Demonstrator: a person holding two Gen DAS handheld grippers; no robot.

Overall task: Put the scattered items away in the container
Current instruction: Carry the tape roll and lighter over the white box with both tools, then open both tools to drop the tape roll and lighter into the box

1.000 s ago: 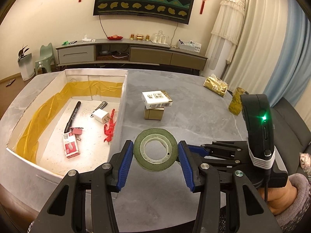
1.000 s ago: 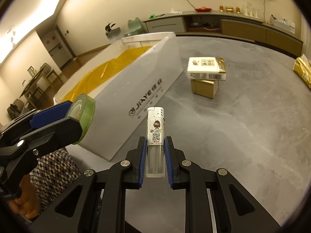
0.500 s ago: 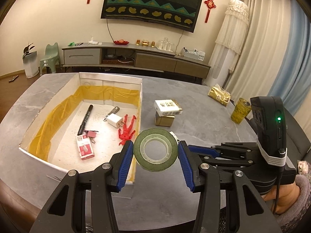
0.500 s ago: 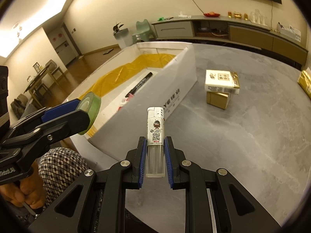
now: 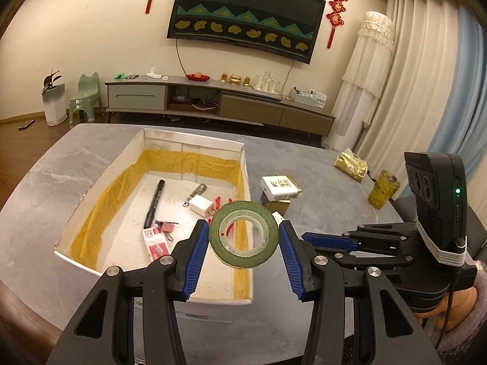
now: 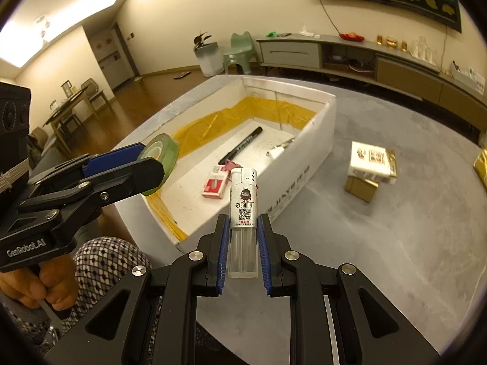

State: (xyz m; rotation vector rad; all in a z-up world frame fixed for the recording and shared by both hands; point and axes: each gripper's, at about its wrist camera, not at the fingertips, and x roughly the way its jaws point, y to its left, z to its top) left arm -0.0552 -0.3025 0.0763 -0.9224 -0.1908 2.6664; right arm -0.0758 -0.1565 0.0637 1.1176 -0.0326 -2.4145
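— What lay beyond the left gripper (image 5: 243, 240)?
— Grey marble tabletop (image 5: 54, 176), TV console (image 5: 213, 97) behind; it clamped a tape roll (image 5: 243, 233) over the container (image 5: 194, 149).
— The right gripper (image 6: 242, 245)?
— Clamped on a lighter (image 6: 242, 210) just short of the container's wall; its far tabletop edge was cut off.

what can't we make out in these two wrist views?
- Red item in the box: left wrist view, mostly behind the tape roll.
- White charger: right wrist view, cut by the box wall.
- Stacked cartons' print: too blurred to read.
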